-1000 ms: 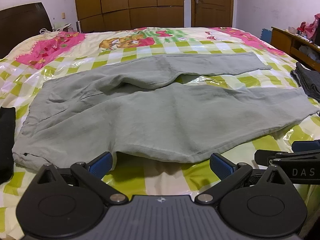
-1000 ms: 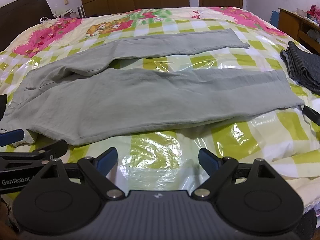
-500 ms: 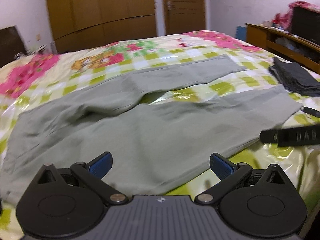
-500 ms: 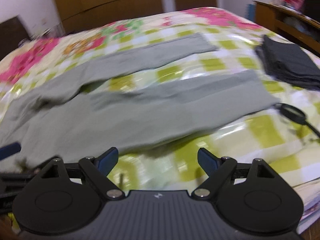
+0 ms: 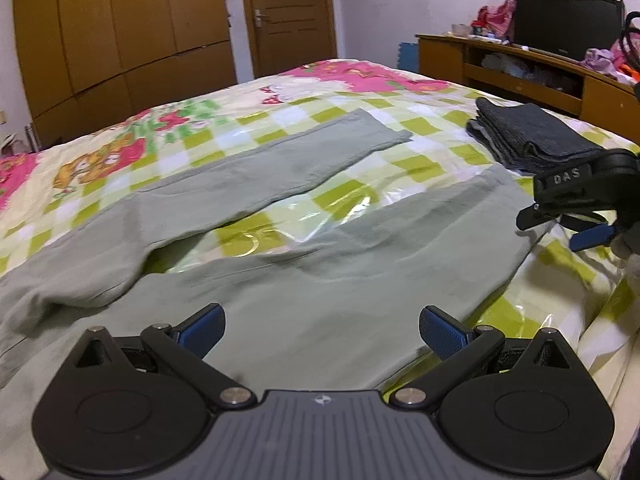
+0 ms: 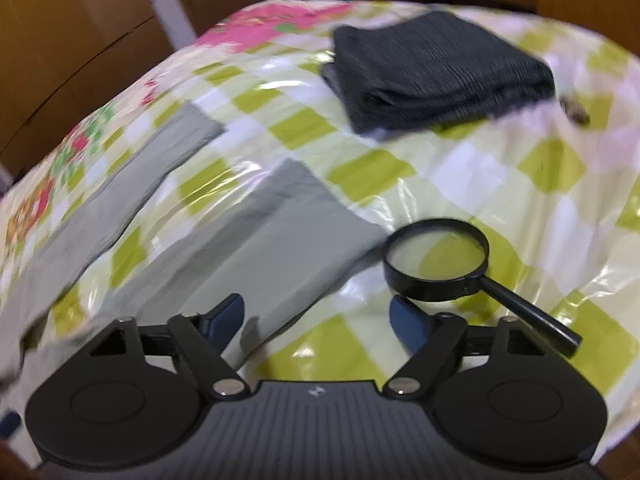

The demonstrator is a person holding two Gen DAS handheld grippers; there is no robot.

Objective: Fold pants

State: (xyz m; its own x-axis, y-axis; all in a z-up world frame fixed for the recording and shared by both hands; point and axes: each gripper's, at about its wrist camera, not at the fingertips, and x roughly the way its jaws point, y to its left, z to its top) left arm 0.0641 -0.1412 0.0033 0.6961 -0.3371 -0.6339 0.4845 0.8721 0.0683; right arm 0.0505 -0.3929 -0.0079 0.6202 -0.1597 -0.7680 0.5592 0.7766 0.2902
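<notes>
Both your hand-held grippers have swung toward the leg ends of the pants (image 5: 320, 280). Your right hand-held gripper (image 6: 318, 312) now sits over the near cuff, its jaws narrowing with nothing between them, a magnifying glass (image 6: 438, 256) just ahead of its right finger.

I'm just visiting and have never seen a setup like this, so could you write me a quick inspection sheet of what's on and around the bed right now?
Surface: bed under a checked green, white and pink cover with shiny clear plastic over it.
Job's things: grey-green pants spread flat, both legs apart, not yet folded.
Clutter: folded dark clothes near the far leg ends; magnifying glass lying beside the nearer leg's hem.
Grippers: left gripper open over the pants, holding nothing; right gripper open by the near hem, jaws just closing a little, nothing gripped.
Cables: nothing seen on the bed.
Surroundings: wooden wardrobe, door, low cabinet with a television.
</notes>
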